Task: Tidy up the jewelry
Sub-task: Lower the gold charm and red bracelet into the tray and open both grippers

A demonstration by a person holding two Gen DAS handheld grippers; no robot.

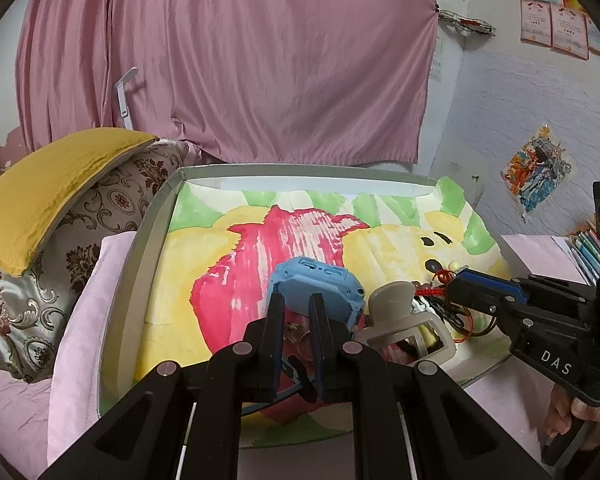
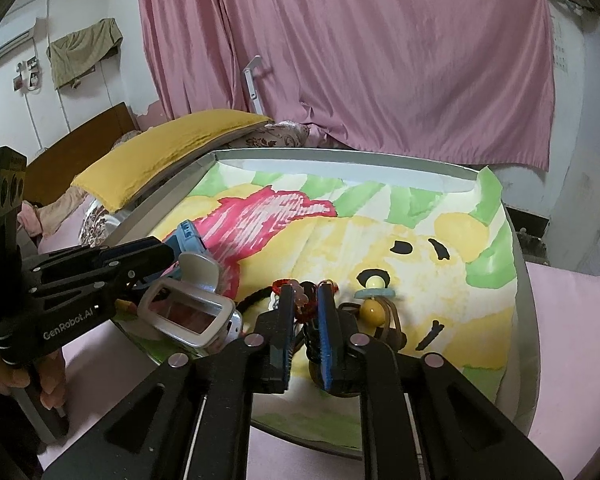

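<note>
Nearest the lens, the left tool (image 1: 296, 300) has its two fingers drawn close, and the blue watch (image 1: 314, 286) sits at their tips. I cannot tell whether they pinch its strap or merely stand in front of it.

Taking the grey open case (image 2: 188, 312) as the landmark: the watch is just behind it on the left, and the tangle of red cord jewelry (image 2: 304, 300) lies just to its right on the painted tray (image 2: 528, 288).

The right tool (image 2: 305, 292) is nearly closed around that red cord, with strands between its fingers. It looks like a grip, though contact is hard to confirm.

Beyond the cord, further right of the case, lie a yellow bead (image 2: 371, 311) and a pale ring (image 2: 376, 292).

Judging by this, the step is freeing one piece from the tangle. Lift slowly and straight, watching for neighbouring strands trailing along, and keep the watch steady.
</note>
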